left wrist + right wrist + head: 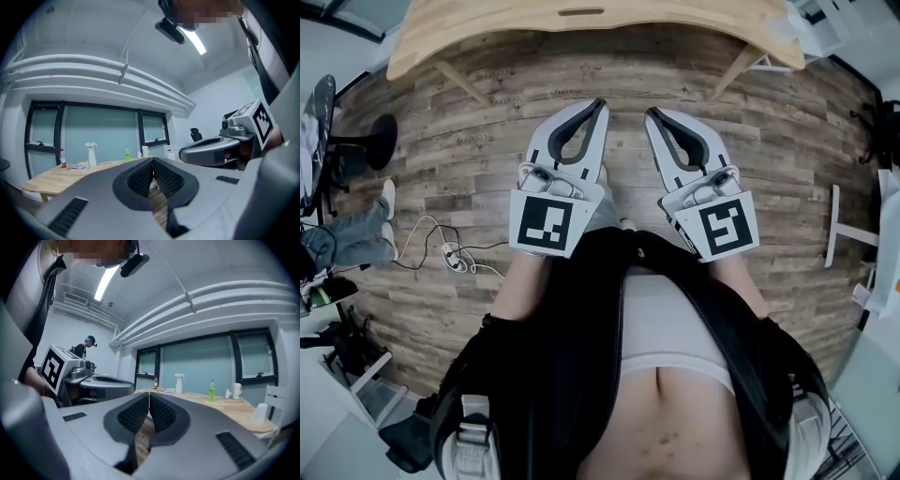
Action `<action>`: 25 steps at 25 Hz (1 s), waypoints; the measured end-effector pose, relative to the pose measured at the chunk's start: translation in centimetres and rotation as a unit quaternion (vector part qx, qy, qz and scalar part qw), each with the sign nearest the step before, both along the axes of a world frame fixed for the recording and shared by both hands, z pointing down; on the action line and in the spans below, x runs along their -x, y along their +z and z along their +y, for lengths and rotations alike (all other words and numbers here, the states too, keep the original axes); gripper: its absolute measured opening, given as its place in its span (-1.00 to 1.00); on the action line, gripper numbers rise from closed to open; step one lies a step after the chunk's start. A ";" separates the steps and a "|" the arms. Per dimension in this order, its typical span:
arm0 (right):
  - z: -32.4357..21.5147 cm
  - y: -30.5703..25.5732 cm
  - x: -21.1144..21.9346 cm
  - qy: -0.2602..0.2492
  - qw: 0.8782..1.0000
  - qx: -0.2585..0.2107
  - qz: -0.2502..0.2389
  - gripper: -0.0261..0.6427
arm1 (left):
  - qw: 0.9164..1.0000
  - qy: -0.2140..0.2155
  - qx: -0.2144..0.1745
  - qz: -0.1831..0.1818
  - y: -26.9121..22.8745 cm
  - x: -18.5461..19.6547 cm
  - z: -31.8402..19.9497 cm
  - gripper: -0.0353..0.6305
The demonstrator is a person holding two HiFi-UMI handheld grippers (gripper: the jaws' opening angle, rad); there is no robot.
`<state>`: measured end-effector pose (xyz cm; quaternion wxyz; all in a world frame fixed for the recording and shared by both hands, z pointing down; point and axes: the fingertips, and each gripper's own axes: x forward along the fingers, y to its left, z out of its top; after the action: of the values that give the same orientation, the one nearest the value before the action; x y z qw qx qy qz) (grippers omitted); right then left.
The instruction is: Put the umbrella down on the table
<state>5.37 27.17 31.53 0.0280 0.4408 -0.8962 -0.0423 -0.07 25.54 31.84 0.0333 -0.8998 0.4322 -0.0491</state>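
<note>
No umbrella shows in any view. In the head view my left gripper and right gripper are held side by side at waist height over the wooden floor, pointing at the light wooden table ahead. Both are shut with nothing between the pads. The left gripper view has its jaws closed, with the right gripper beside them. In the right gripper view the jaws are closed too, and the left gripper sits to their left. The table stretches along the windows.
A red-capped bottle, white vase, green bottle and white cup stand on the table. Cables and a power strip lie on the floor at left, near a seated person's legs. A white stand is at right.
</note>
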 end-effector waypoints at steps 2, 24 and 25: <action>1.7 -0.1 -0.2 -0.006 1.000 0.000 -0.002 -0.84 | 1.000 -0.001 -0.003 0.001 -0.1 -0.5 1.7 -0.87; 8.5 -4.6 1.4 -0.032 0.999 -0.019 -0.035 -0.83 | 0.999 0.011 -0.036 -0.020 -3.4 -1.3 8.6 -0.88; 8.4 -4.7 1.4 -0.028 0.999 -0.017 -0.036 -0.83 | 0.999 0.013 -0.033 -0.019 -3.5 -1.3 8.7 -0.88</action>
<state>3.93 35.60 26.79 -0.0130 0.4168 -0.9079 -0.0428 1.22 34.27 28.38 0.0717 -0.9028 0.4208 -0.0519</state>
